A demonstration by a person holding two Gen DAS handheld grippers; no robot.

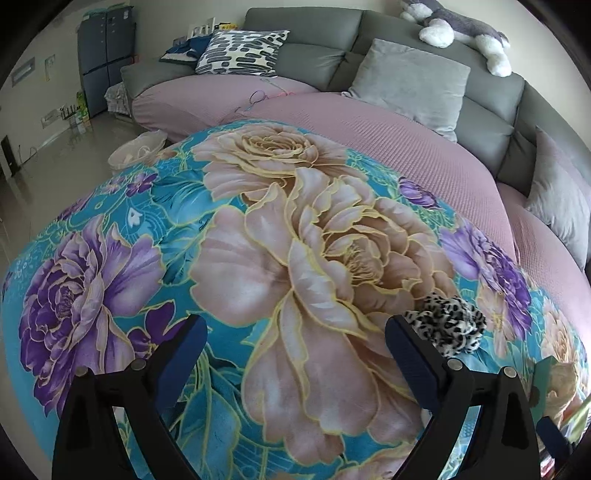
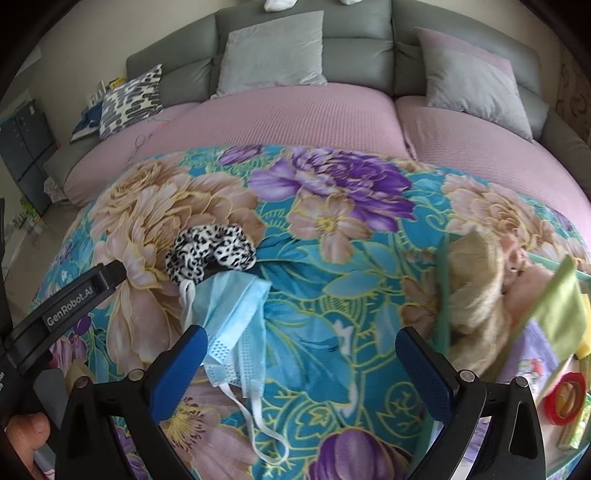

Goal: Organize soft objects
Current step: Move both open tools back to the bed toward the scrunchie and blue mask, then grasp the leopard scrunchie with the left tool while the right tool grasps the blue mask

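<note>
A floral blanket [image 1: 295, 258] [image 2: 332, 258] in teal, pink and purple covers the sofa seat. On it lies a leopard-print scrunchie [image 1: 448, 325] [image 2: 210, 251], just right of my left gripper's right finger. My left gripper [image 1: 295, 343] is open over the blanket, holding nothing. A crumpled light blue face mask [image 2: 236, 325] with white ear loops lies right below the scrunchie, against the left finger of my right gripper [image 2: 301, 354], which is open and empty. A blond wig-like bundle [image 2: 476, 288] sits in a green-rimmed container [image 2: 445, 295] at the right.
The grey sofa [image 1: 314, 59] with a pink cover [image 2: 295, 118] carries grey cushions [image 1: 410, 81] [image 2: 273, 51], a patterned cushion [image 1: 240, 51] and a plush dog [image 1: 461, 29]. A red tape roll [image 2: 565, 398] lies far right. My left gripper's body [image 2: 74, 306] and a hand [image 2: 26, 435] show at left.
</note>
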